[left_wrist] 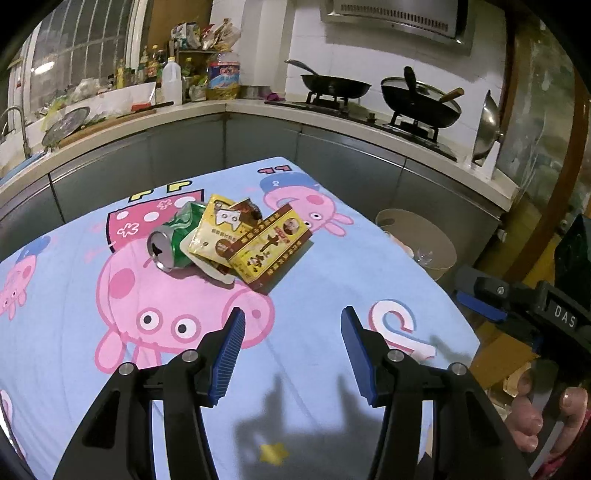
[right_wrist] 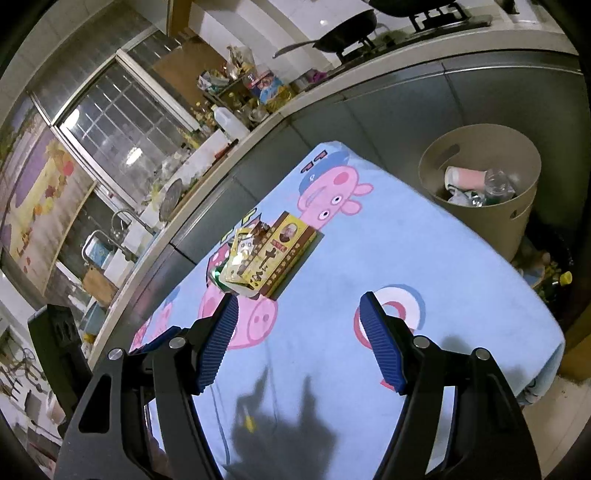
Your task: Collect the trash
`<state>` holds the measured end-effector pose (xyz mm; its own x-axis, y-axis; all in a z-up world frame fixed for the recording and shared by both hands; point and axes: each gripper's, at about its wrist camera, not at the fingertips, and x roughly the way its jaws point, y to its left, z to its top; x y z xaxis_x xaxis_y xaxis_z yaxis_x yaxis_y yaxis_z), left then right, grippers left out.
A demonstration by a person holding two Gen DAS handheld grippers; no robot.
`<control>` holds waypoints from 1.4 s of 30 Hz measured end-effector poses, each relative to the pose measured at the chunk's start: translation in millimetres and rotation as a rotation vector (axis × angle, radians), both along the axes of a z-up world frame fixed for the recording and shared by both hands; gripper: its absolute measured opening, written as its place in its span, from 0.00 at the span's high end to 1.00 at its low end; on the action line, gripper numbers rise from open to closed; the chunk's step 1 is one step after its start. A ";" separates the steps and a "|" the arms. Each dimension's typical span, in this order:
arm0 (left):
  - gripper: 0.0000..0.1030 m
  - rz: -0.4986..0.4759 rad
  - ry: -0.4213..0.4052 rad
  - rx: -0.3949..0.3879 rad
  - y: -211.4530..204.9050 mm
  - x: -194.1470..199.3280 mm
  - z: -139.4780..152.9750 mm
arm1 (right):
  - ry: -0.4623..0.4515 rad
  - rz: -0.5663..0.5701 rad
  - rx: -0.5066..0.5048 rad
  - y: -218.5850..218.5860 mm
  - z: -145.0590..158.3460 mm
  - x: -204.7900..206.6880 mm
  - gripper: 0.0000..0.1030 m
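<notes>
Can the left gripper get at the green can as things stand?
Probably yes. The left gripper is open and empty; the can's open end faces it across bare cloth, though packets overlap its far side.

Place: I am in a home kitchen.
Cooking: a gas stove carries two black woks, under a range hood.
Counter: a faucet and bottles crowd my left.
Table: cartoon-pig cloth.
</notes>
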<state>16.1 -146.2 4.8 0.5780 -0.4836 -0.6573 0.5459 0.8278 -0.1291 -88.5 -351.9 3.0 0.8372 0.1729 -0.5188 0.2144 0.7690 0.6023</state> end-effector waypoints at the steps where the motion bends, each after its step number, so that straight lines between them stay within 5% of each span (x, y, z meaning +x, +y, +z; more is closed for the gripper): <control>1: 0.48 0.003 0.003 0.000 1.3 2.0 -1.1 | 0.007 0.004 -0.001 1.7 -1.4 3.6 0.34; 16: 0.48 0.052 0.046 0.001 21.5 36.2 -22.6 | 0.082 0.050 -0.002 17.7 -18.2 53.9 0.34; 25: 0.48 0.065 0.097 -0.081 61.4 62.6 -40.9 | 0.096 0.075 -0.017 15.9 -27.8 92.4 0.34; 34: 0.48 0.051 0.178 -0.155 76.3 76.4 -52.6 | 0.079 0.109 0.021 -26.6 -35.6 205.0 0.34; 38: 0.48 0.049 0.198 -0.160 74.6 79.7 -55.6 | 0.130 0.178 0.041 -23.7 -51.8 240.2 0.36; 42: 0.47 0.036 0.216 -0.170 74.0 83.8 -58.7 | 0.116 0.375 0.180 12.3 -59.0 221.7 0.37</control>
<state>99.9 -72.2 -53.9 0.4525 -0.5789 -0.6783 0.4612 0.8029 -0.3776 133.3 -339.6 -55.9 0.6367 0.5507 -0.5398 0.0145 0.6913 0.7224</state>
